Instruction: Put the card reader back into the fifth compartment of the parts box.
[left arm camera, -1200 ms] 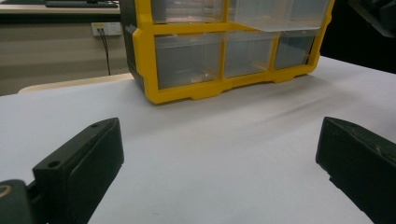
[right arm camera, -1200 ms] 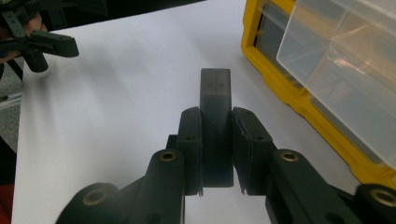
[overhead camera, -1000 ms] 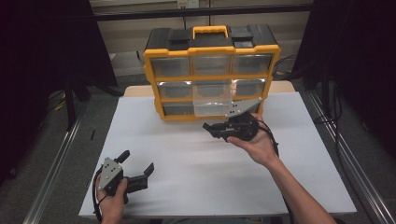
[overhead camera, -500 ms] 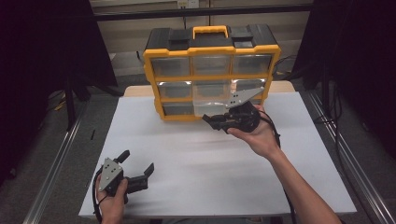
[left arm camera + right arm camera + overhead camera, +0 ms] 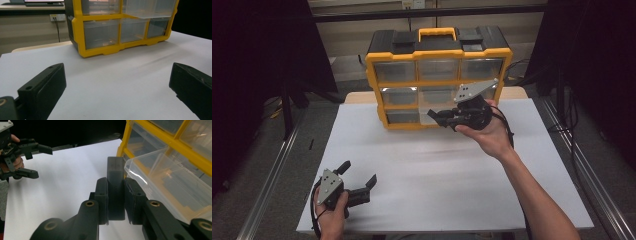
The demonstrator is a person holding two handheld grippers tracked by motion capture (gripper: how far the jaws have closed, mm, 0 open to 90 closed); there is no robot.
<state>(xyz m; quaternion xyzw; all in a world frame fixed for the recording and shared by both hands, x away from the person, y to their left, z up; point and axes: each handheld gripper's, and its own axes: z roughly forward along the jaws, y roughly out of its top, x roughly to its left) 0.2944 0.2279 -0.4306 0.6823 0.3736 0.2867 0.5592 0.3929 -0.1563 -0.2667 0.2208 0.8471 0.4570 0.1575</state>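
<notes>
A yellow and black drawer organizer (image 5: 439,85) stands at the back of the white table. One clear drawer (image 5: 170,185) in its middle row is pulled out; the left gripper view has this drawer (image 5: 147,8) at its top. My right gripper (image 5: 116,187) is shut on a small black block (image 5: 115,177) and holds it upright just beside the drawer's front corner. From above, the right gripper (image 5: 438,117) hovers in front of the organizer. My left gripper (image 5: 358,174) rests open near the table's front left, with nothing between its jaws (image 5: 117,82).
The white table top (image 5: 452,170) spreads between the two hands. Its front edge runs just below the left hand. Metal rails (image 5: 267,185) flank the table on both sides. The left gripper (image 5: 30,161) appears far off in the right gripper view.
My right gripper has risen with the black block, from just above the table to the level of the pulled-out drawer. The left gripper has stayed where it was.
</notes>
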